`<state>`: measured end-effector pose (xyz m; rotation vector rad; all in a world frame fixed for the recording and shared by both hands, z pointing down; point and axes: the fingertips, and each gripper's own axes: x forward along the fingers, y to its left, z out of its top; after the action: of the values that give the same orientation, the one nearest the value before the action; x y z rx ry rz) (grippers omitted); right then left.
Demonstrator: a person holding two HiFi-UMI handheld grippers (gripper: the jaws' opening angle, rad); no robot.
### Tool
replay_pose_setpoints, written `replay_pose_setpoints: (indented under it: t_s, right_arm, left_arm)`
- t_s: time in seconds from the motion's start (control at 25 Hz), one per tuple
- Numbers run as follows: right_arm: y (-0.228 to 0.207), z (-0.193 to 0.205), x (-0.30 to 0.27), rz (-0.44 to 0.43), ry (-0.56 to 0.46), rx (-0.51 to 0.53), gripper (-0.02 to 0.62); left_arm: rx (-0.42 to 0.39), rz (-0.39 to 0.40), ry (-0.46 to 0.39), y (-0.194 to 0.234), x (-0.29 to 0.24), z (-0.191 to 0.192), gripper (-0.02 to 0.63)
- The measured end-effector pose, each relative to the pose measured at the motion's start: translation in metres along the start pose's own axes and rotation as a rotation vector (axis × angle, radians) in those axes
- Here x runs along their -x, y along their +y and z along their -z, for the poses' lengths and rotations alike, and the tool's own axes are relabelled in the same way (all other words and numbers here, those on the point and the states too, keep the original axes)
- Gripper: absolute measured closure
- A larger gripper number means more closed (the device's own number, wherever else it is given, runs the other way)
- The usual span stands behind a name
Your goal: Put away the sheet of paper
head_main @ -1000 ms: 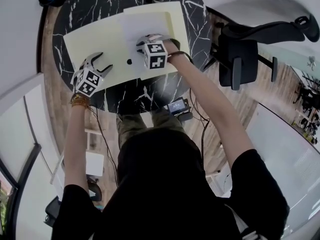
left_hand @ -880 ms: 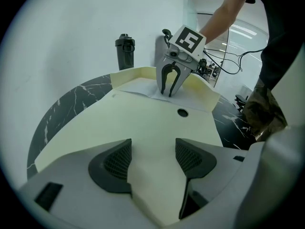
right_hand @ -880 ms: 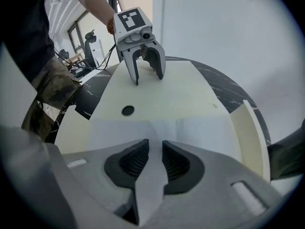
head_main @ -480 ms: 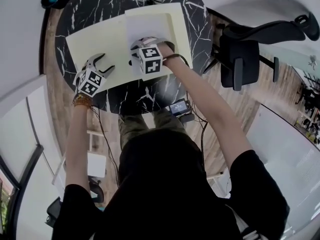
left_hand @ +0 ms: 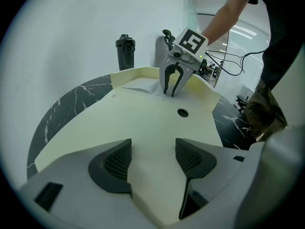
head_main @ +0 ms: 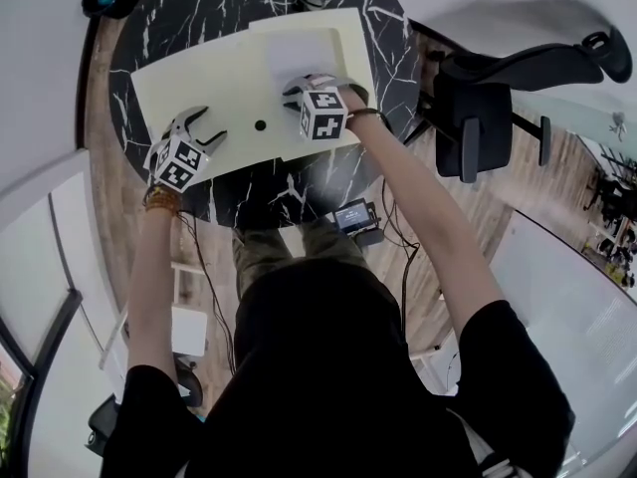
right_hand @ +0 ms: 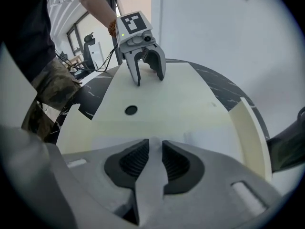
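Head view: the sheet of paper (head_main: pixel 299 53) lies on the right half of the open yellow folder (head_main: pixel 199 83) on the desk (head_main: pixel 199 8). Its long axis runs away from the person. The right tongs (head_main: pixel 317 81) sit at its near edge, and the left tongs (head_main: pixel 207 125) are well apart from it.

Left gripper view: those tongs stand spread over the folder's near edge (gripping nothing, it seems).

Right gripper view: only here does the pinch show, with the pads pressed onto the sheet's edge.
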<state>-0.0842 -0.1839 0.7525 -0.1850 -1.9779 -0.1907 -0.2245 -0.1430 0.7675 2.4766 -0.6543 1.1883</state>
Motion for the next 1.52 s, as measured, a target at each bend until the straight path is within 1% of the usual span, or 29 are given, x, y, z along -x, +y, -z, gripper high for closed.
replay_pose_setpoints:
  t_s: [0.12,0.2,0.24,0.32,0.36,0.4,0.52,0.6,0.68,0.76,0.8,0.88,0.96,1.04,1.12,1.2,1.4,1.48,1.52]
  right_arm:
    - [-0.002,-0.007,0.004,0.025,-0.015,-0.031,0.508]
    - [-0.008,-0.018,0.017,0.071,-0.081,-0.096,0.506]
    - [-0.012,-0.023,0.027,0.1,-0.124,-0.14,0.506]
    - [-0.016,-0.027,0.051,0.16,-0.205,-0.224,0.506]
    - [-0.017,-0.027,0.064,0.191,-0.24,-0.258,0.506]
    - [-0.017,-0.026,0.077,0.219,-0.273,-0.285,0.506]
    - [-0.008,-0.024,0.106,0.274,-0.347,-0.325,0.506]
    - [0.0,-0.026,0.124,0.306,-0.404,-0.342,0.506]
    - [0.006,-0.029,0.145,0.346,-0.463,-0.367,0.508]
    - [0.012,-0.034,0.168,0.388,-0.52,-0.392,0.508]
    - [0.016,-0.036,0.179,0.407,-0.554,-0.408,0.508]
    - [0.025,-0.041,0.201,0.44,-0.611,-0.438,0.508]
    - [0.035,-0.043,0.221,0.474,-0.654,-0.456,0.512]
    - [0.043,-0.044,0.241,0.526,-0.693,-0.475,0.52]
    - [0.048,-0.044,0.259,0.589,-0.729,-0.498,0.52]
    - [0.054,-0.043,0.274,0.634,-0.76,-0.518,0.522]
    - [0.07,-0.053,0.304,0.678,-0.813,-0.516,0.525]
    - [0.074,-0.058,0.316,0.698,-0.825,-0.519,0.585]
    - [0.077,-0.061,0.322,0.704,-0.831,-0.52,0.589]
  left_arm:
    - [0.003,-0.003,0.004,0.0,0.0,0.0,0.304]
    - [0.0,-0.006,0.015,0.0,0.002,-0.006,0.304]
    - [0.015,-0.011,0.026,0.0,0.003,-0.009,0.304]
    - [0.087,-0.035,0.03,-0.001,0.007,-0.018,0.31]
    - [0.126,-0.054,0.005,-0.002,0.011,-0.028,0.314]
    - [0.155,-0.077,-0.037,-0.003,0.016,-0.041,0.319]
    - [0.202,-0.139,-0.199,-0.013,0.036,-0.091,0.328]
    - [0.229,-0.159,-0.301,-0.024,0.05,-0.127,0.334]
    - [0.218,-0.183,-0.37,-0.036,0.065,-0.162,0.342]
    - [0.192,-0.229,-0.424,-0.045,0.083,-0.191,0.364]
    - [0.184,-0.251,-0.451,-0.049,0.093,-0.203,0.408]
    - [0.172,-0.282,-0.507,-0.062,0.11,-0.224,0.461]
    - [0.177,-0.304,-0.567,-0.079,0.128,-0.246,0.468]
    - [0.171,-0.339,-0.609,-0.091,0.145,-0.26,0.478]
    - [0.176,-0.366,-0.64,-0.103,0.159,-0.269,0.506]
    - [0.166,-0.375,-0.656,-0.115,0.168,-0.276,0.547]
    - [0.121,-0.37,-0.666,-0.146,0.178,-0.29,0.563]
    - [0.125,-0.384,-0.675,-0.154,0.182,-0.293,0.563]
    - [0.131,-0.394,-0.683,-0.157,0.184,-0.295,0.563]
